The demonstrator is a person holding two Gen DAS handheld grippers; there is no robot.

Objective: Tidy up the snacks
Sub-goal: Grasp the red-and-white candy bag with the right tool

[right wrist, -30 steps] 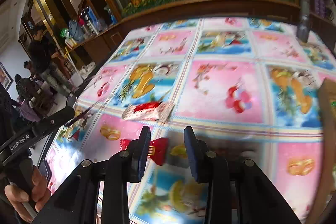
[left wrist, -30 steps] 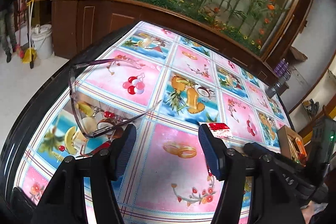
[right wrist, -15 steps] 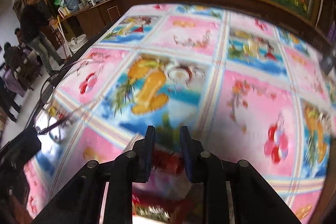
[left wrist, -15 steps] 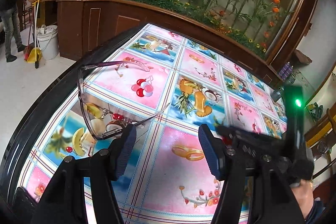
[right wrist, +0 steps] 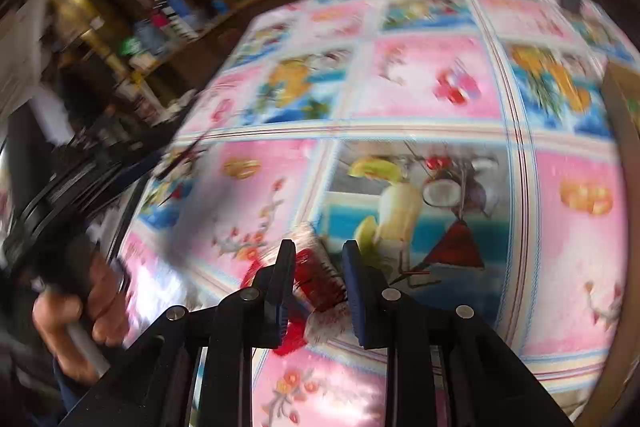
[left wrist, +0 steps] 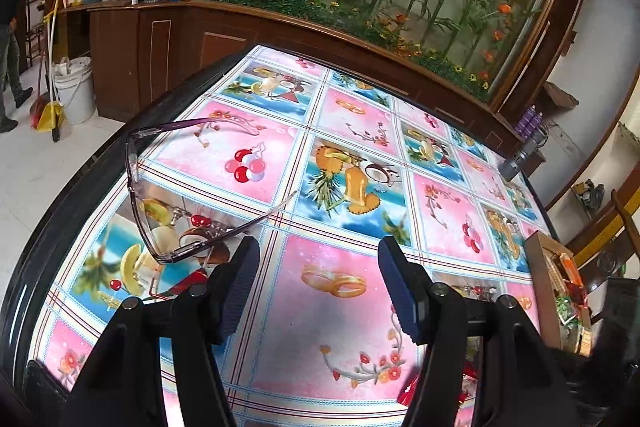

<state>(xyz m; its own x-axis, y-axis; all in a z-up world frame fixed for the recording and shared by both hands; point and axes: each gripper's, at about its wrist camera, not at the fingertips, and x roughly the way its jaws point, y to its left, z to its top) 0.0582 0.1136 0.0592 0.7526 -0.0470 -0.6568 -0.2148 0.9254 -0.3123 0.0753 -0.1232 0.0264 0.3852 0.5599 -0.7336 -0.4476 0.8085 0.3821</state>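
Patterned oilcloth of pink and blue fruit squares covers the counter [left wrist: 340,331], with a planted glass case behind it. Red-and-white snack packet [right wrist: 320,277] sits between the fingers of the right tool [right wrist: 318,265], above the cloth near the counter's close edge; the jaws have just been closing and now pinch it. View is motion-blurred. Cardboard box [left wrist: 546,291] with other snacks stands at the counter's right side. Left tool [left wrist: 316,279] hovers over a pink square, jaws half apart, nothing between them. Purple-framed spectacles [left wrist: 176,195] lie just beyond its left finger. A hand [right wrist: 86,311] grips the left tool's handle in the right view.
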